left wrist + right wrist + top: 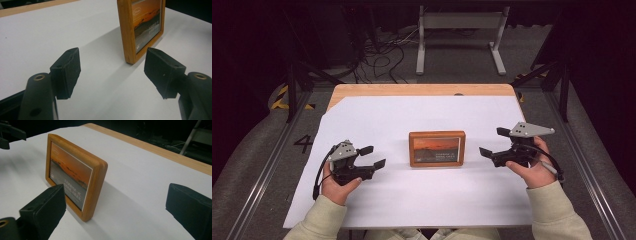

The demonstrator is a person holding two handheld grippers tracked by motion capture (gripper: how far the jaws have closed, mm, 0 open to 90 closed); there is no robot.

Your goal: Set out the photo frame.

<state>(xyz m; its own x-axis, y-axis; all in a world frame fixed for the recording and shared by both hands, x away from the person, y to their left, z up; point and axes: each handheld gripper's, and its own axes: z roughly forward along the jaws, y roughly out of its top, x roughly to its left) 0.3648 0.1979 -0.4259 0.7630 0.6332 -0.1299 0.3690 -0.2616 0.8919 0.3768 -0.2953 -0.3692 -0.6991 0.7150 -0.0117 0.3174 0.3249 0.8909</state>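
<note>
A wooden picture frame (437, 148) with an orange sunset print stands upright at the middle of the white sheet. My left gripper (373, 156) rests to its left, jaws wide apart and pointing at the frame, nothing between them. In the left gripper view the frame (140, 27) stands just beyond the open left gripper (112, 72), near the right jaw's tip. My right gripper (493, 142) hovers to the frame's right, open and empty. In the right gripper view the frame (75, 175) is ahead of the right gripper (117, 202), close to its left jaw.
A white paper sheet (412, 200) covers most of the wooden table (422, 90), whose bare far edge shows. Beyond the table are a grey metal stand (459, 22) and cables (382, 55) on the floor. The other gripper (10, 133) shows far off at the upper left.
</note>
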